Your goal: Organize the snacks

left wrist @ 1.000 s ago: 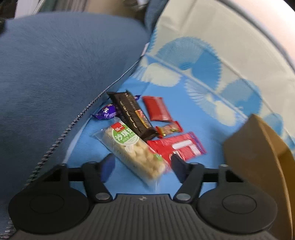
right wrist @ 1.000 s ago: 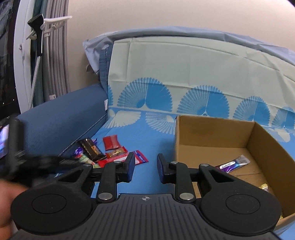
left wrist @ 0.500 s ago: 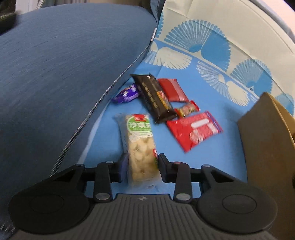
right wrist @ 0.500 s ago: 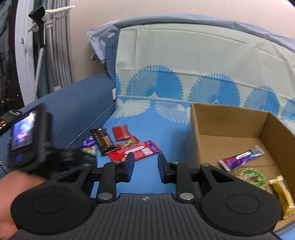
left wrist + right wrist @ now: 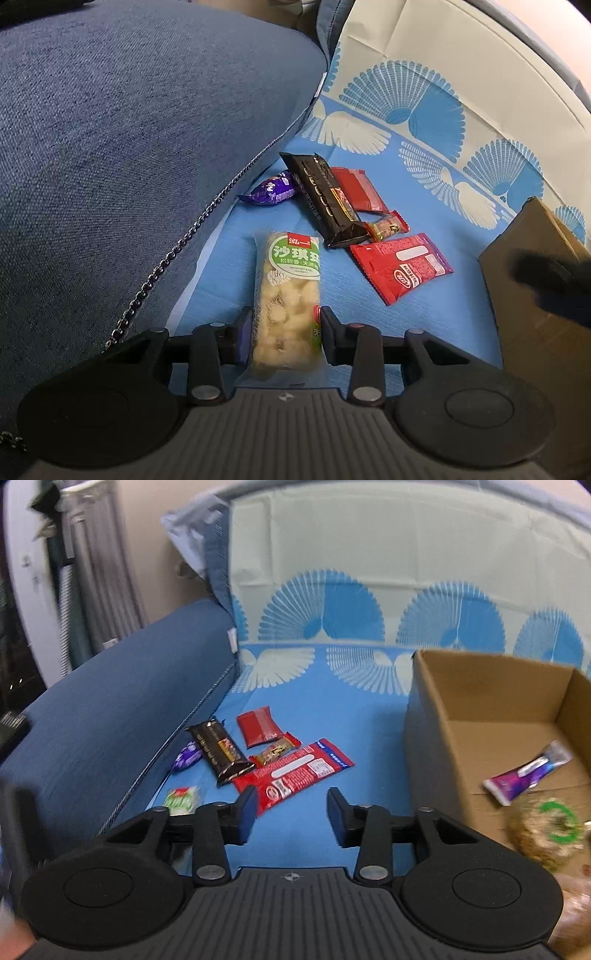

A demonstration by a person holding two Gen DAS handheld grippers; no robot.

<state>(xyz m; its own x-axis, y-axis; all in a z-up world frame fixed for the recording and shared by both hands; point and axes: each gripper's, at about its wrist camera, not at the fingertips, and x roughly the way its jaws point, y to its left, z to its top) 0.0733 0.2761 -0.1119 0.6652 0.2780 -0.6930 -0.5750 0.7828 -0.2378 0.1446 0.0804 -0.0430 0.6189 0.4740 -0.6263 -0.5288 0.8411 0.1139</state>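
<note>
Dark blue sofa armrest (image 5: 110,701) at 9 o'clock, silver piping along lower seam. Blue cover sheet (image 5: 332,709) with white and blue fan pattern spread over seat, centre, running up pale backrest at 12 o'clock. Grey-blue pillow (image 5: 192,528) at 11 o'clock. Pleated curtain (image 5: 96,572) at 10 o'clock, blurred.

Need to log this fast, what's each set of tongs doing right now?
Left tongs: shut on the green-label snack pack.
Right tongs: open, jaws have just been opening, nothing between them.
</note>
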